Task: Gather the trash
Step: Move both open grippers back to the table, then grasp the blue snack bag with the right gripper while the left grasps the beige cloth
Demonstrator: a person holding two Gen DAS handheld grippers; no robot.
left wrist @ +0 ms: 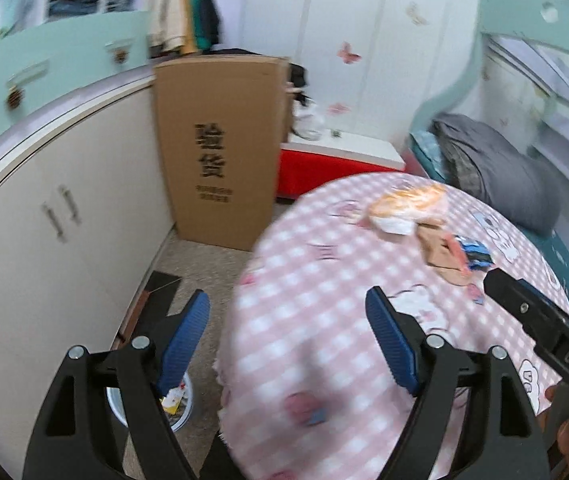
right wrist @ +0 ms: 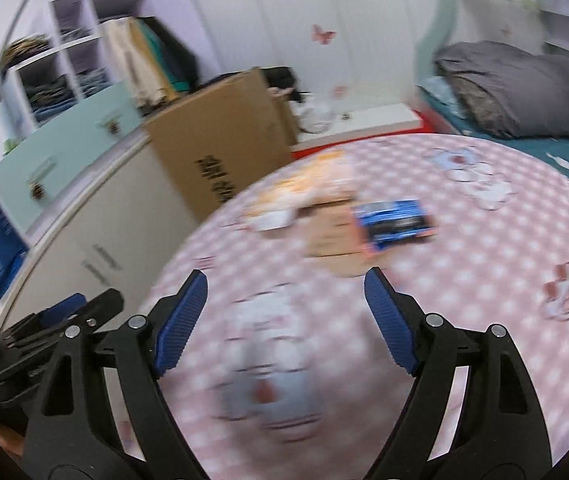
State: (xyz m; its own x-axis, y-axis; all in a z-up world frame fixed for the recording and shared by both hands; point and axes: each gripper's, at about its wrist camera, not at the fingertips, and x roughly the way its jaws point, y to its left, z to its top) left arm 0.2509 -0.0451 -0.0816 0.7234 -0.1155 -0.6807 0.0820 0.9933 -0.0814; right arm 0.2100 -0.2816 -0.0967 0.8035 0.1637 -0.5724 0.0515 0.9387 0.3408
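Observation:
A round table with a pink checked cloth [left wrist: 324, 320] [right wrist: 484, 264] carries the trash. On its far side lie an orange and white wrapper [left wrist: 404, 202] [right wrist: 300, 192], a brown paper piece [left wrist: 438, 250] [right wrist: 334, 240] and a blue packet [left wrist: 474, 252] [right wrist: 394, 224]. My left gripper [left wrist: 286, 296] hangs open over the table's left edge, with nothing between its blue pads. My right gripper [right wrist: 284, 276] is open above the cloth, just short of the blue packet, and holds nothing. Both views are blurred. Each gripper shows at the edge of the other's view, the right gripper [left wrist: 532, 312] and the left gripper [right wrist: 84, 312].
A small bin [left wrist: 182, 402] with a yellow wrapper inside stands on the floor below the table's left edge. A tall cardboard box [left wrist: 220, 152] leans by white cabinets [left wrist: 64, 220]. A red chest [left wrist: 336, 168] and a bed with a grey blanket [left wrist: 496, 168] lie beyond.

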